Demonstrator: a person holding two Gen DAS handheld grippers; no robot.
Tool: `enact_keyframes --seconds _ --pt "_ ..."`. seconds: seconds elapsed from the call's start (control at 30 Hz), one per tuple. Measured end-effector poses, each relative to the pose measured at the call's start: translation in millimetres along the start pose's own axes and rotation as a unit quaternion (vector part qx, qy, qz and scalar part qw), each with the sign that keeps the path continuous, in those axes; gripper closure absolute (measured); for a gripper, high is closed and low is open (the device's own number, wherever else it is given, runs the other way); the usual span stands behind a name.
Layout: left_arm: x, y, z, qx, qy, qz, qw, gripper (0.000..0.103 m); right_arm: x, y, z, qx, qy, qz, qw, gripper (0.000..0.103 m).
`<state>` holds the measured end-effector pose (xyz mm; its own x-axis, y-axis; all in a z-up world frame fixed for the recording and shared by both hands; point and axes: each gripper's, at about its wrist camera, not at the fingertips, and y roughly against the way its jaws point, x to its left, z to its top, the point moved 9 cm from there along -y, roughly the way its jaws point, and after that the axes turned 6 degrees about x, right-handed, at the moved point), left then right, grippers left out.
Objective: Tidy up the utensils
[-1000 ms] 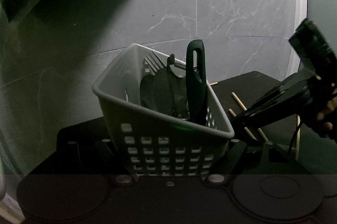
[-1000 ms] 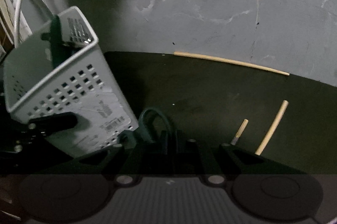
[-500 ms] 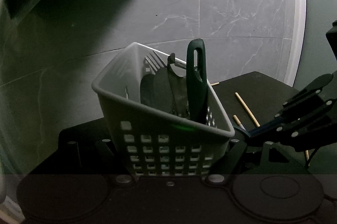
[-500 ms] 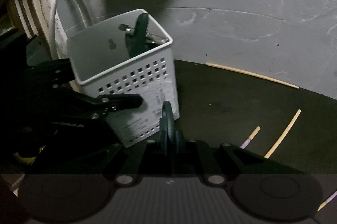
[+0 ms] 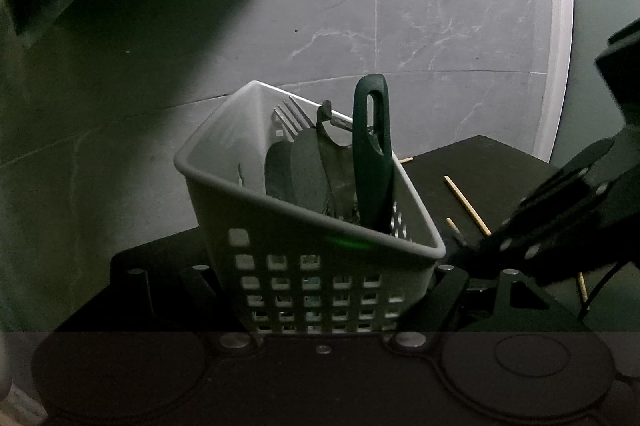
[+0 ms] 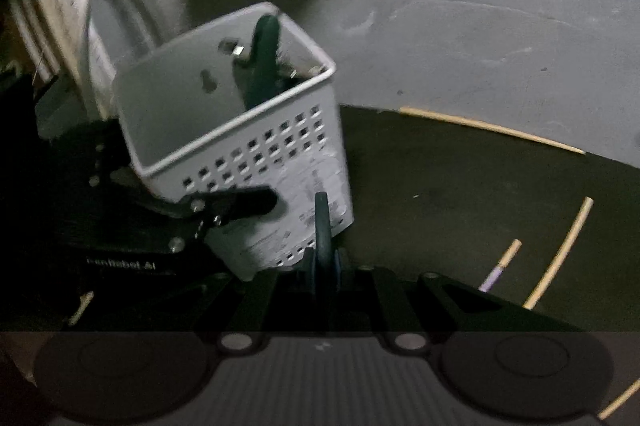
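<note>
A white perforated utensil basket (image 5: 320, 278) stands tilted on a dark mat, held between my left gripper's (image 5: 320, 306) fingers. It holds a dark green looped handle (image 5: 372, 146), a fork (image 5: 292, 116) and dark spoons (image 5: 300, 170). In the right wrist view the basket (image 6: 240, 146) sits left of centre with the left gripper's finger (image 6: 236, 204) against its wall. My right gripper (image 6: 322, 266) is shut on a thin dark green utensil (image 6: 322, 222) seen edge-on, close to the basket's lower corner. The right gripper (image 5: 540, 238) also shows at the right of the left wrist view.
Wooden chopsticks lie on the dark mat (image 6: 440, 206): one long (image 6: 492, 128) at its far edge, two nearer at the right (image 6: 560, 252), (image 6: 502, 266). Grey marble floor (image 5: 440, 26) surrounds the mat. A white cable (image 6: 86, 38) hangs at the left.
My right gripper has lifted with the green utensil and swung toward the basket, which now sits more central in its view. The left gripper and basket have stayed put.
</note>
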<state>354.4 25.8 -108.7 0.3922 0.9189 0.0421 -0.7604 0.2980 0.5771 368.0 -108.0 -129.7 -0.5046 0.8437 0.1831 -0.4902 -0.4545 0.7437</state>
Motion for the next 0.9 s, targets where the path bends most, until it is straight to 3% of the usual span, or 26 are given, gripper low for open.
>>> enact_keyframes --seconds 0.27,0.5,0.7,0.9 --pt "1.8 1.2 -2.2 -0.008 0.004 -0.01 0.9999 0.026 -9.1 79.5 17.0 -0.127 -0.075 -0.044 0.988 0.095" --pt "-0.5 7.0 -5.9 -0.009 0.008 -0.016 0.9998 0.026 4.6 155.0 57.7 -0.246 -0.067 -0.063 0.965 0.095" --pt "-8.8 12.7 -9.9 -0.006 0.008 -0.017 0.9998 0.026 33.2 194.3 101.7 -0.332 -0.048 -0.023 0.942 0.095" --pt "-10.7 14.7 -11.7 -0.003 0.014 -0.009 0.9999 0.026 57.7 176.3 108.5 -0.336 -0.039 0.025 0.941 0.094"
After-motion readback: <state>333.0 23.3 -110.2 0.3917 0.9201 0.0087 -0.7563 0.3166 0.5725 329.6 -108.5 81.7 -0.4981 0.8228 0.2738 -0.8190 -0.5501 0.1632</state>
